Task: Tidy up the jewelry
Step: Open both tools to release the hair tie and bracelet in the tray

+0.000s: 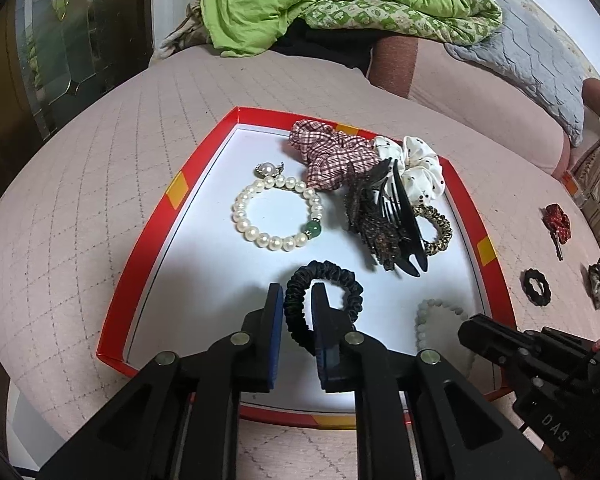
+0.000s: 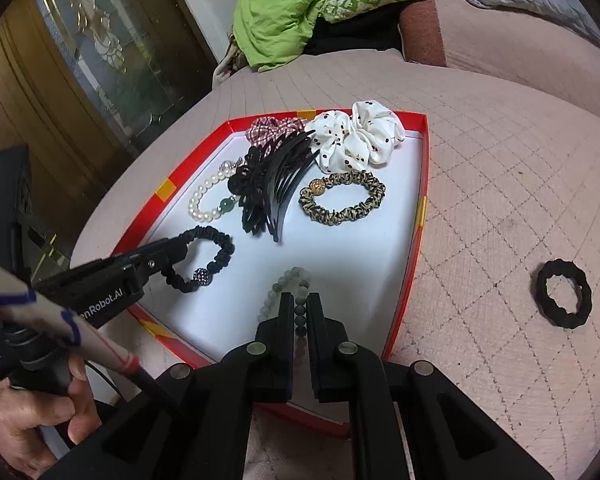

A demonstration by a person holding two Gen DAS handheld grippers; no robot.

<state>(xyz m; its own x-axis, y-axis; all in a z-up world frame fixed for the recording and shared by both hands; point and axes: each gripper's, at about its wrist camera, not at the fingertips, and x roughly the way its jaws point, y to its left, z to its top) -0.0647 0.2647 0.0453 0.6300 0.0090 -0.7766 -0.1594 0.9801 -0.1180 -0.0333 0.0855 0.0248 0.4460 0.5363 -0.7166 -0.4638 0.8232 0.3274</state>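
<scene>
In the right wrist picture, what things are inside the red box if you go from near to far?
pale bead bracelet → black scrunchie → leopard scrunchie → white dotted scrunchie

Red tray [image 1: 148,280] with white floor; black scrunchie [image 1: 340,280], plaid scrunchie [image 1: 328,156], white pearl bracelet [image 1: 256,236].

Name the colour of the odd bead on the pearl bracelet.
Green, on the pearl bracelet; clearest in the left wrist view.

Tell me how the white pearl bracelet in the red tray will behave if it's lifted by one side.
The pearl bracelet is separate strung beads, so it would probably sag into a loop rather than hold its ring. The glossy round beads look slippery. It lies flat on the red tray, so rolling seems unlikely.
</scene>
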